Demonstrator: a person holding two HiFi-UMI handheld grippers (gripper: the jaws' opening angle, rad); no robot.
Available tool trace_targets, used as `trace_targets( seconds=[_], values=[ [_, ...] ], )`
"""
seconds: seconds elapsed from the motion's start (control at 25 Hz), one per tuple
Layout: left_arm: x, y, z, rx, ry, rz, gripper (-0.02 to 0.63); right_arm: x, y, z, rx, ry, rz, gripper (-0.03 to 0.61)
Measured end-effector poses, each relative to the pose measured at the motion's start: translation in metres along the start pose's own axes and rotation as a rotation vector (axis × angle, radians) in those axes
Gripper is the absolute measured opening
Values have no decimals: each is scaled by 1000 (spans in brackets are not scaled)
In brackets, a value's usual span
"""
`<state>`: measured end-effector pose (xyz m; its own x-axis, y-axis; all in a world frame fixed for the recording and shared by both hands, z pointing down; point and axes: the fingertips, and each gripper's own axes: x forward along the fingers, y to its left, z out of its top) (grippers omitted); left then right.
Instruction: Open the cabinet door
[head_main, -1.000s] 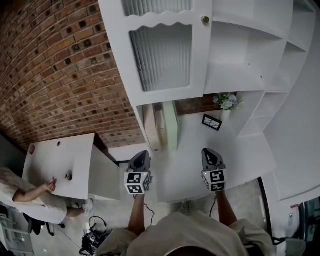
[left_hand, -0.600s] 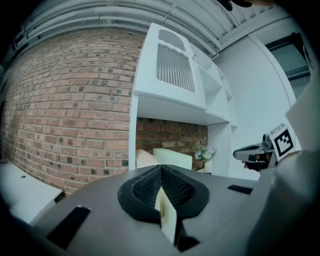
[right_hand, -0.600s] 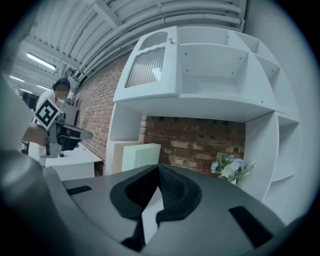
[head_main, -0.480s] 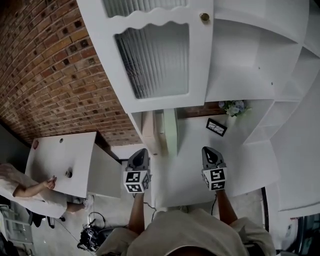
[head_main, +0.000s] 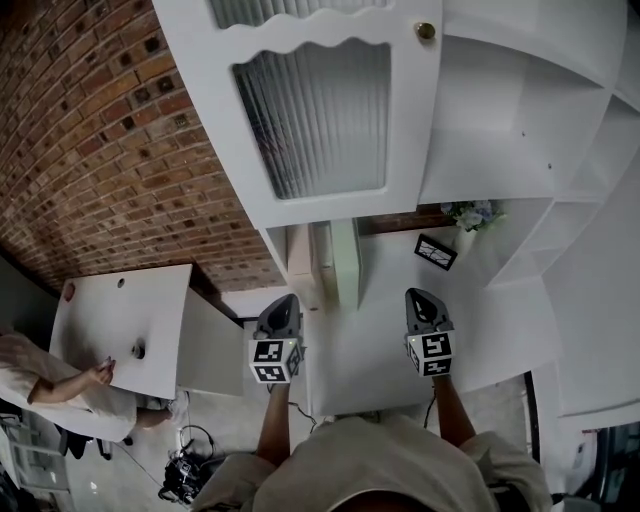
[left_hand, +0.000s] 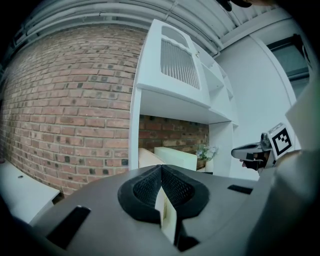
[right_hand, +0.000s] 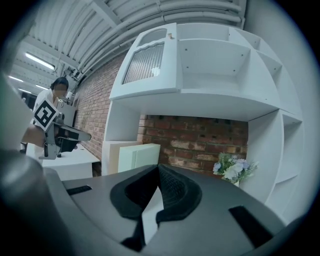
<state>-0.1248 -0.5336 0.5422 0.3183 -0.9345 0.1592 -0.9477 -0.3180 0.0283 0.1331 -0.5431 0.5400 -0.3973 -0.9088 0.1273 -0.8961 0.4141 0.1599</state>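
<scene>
**two shut tools wait before a closed cabinet door**

head view: the person holds the left tool (head_main: 283, 302) and right tool (head_main: 421, 296) side by side, well apart, over the near edge of a white tabletop (head_main: 380, 340). both point towards the cabinet. the cabinet door (head_main: 310, 110), white with a ribbed glass pane, sits above them at the unit's upper left and looks flush with its frame. its brass knob (head_main: 425, 30) is at the door's right edge, and neither tool touches it. cream and pale green panels (head_main: 332, 262) stand at the tabletop's far left edge. a small flower pot (head_main: 470, 213) stands near the far right corner, with a dark picture frame (head_main: 435, 250) just beside it. a brick wall (head_main: 100, 150) fills the left.

left gripper view: the dark pads meet at the tip with nothing gripped. the door hangs high above, and the other tool shows at the right.

right gripper view: its jaws are likewise pressed together and empty. the door is up at the left, the flowers low at the right, and a seated person (right_hand: 54, 95) is far left.
</scene>
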Motion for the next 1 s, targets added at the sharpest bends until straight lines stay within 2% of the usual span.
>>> trace_targets(
  seconds=[0.24,0.52,1.0],
  values=[
    [-2,7,3,0,-7,-21,28,3,-1,20,14,-29,-31,14],
    [-5,18,5,-2,-14,-34,27,8,-3,71,-23,-116,-50,14],
    [-13,18,7,-13,-32,-64,28,0,-4,171,-113,-285,-9,186]
  ],
)
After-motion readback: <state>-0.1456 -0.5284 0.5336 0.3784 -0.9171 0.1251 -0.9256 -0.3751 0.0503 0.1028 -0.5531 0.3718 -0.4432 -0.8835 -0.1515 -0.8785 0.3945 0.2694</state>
